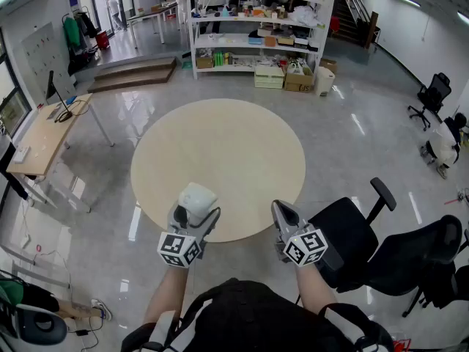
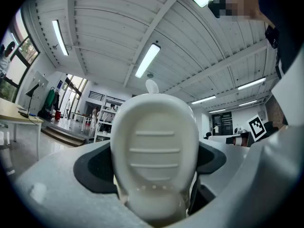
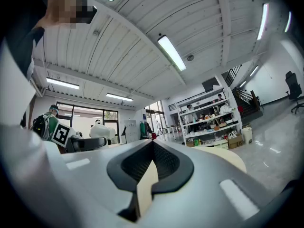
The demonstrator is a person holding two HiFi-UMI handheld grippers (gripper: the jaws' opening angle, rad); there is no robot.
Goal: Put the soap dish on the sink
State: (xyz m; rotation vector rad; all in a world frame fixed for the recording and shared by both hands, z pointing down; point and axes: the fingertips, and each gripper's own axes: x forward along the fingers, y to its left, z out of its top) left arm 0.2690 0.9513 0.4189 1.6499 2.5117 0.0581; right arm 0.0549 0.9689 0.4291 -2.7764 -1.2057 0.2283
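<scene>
Your left gripper [image 1: 195, 213] is clenched on the white soap dish [image 1: 196, 199]. Its jaws are spread wide, one on each side of the dish. In the left gripper view the dish's ribbed face [image 2: 155, 146] fills the space between the two dark pads. The dish is held off any surface, over the near edge of the round beige table [image 1: 220, 145].

Your right gripper [image 1: 278, 210] is just to the right of the left one, also at the table's near edge. Its jaws are closed with the tips meeting and nothing between them, as the right gripper view shows [image 3: 152, 142].

A black office chair [image 1: 352, 237] stands close on the right of your right gripper. A wooden desk [image 1: 44, 134] stands at the left. White shelves [image 1: 256, 28] crowded with boxes stand at the far side of the room.
</scene>
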